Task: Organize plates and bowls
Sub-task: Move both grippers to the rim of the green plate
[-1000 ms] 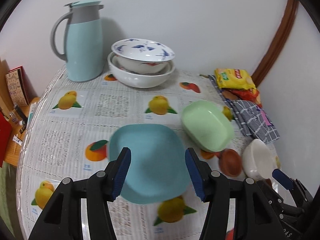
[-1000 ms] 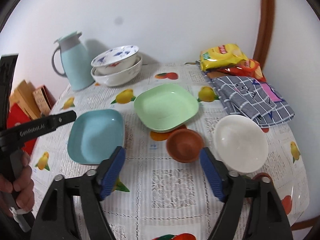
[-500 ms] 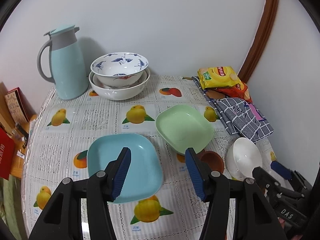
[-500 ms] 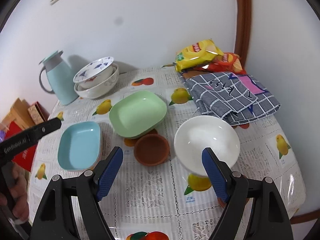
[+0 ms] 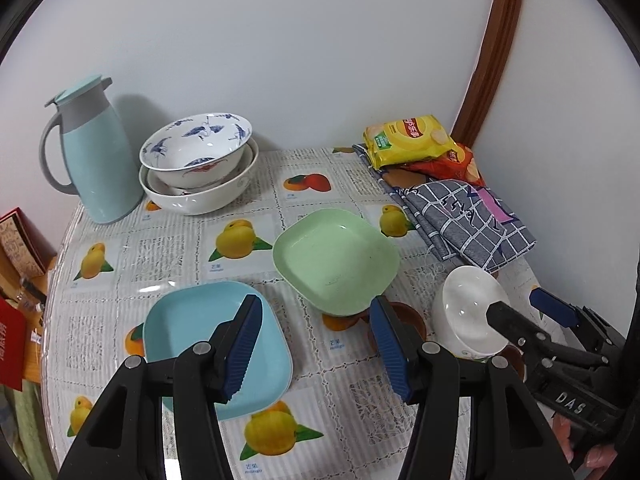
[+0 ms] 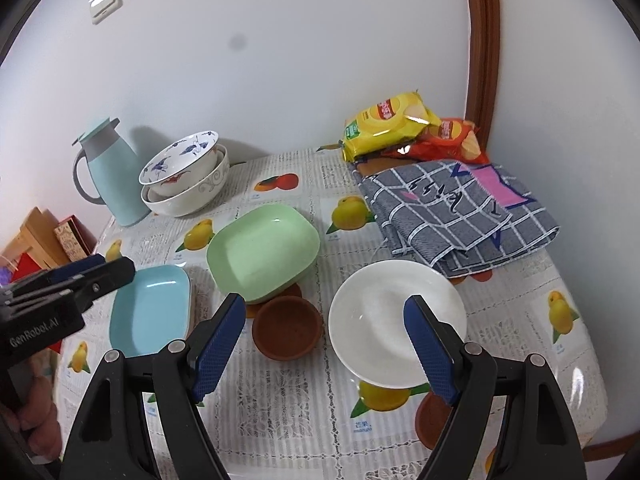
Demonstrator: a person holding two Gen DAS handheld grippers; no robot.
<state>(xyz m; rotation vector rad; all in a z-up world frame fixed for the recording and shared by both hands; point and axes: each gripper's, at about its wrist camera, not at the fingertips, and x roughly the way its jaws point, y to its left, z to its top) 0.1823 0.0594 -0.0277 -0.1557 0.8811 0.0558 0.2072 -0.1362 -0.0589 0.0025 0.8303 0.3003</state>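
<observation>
The left gripper (image 5: 316,344) hangs released and empty above the blue plate (image 5: 192,332). The right gripper (image 6: 324,344) gapes, empty, over the brown bowl (image 6: 286,332) and white bowl (image 6: 384,320). The green plate (image 6: 262,252) lies just behind, tilted on a brown bowl's rim, all on the table (image 6: 280,408).

Two square plates (image 6: 264,252), three white bowls (image 6: 396,328), two brown dishes (image 6: 288,332), one jug (image 6: 110,176).

Glossy white bowl (image 6: 396,324) at three o'clock of the matt terracotta dish (image 6: 287,333); checked cloth (image 6: 460,216) beyond.
</observation>
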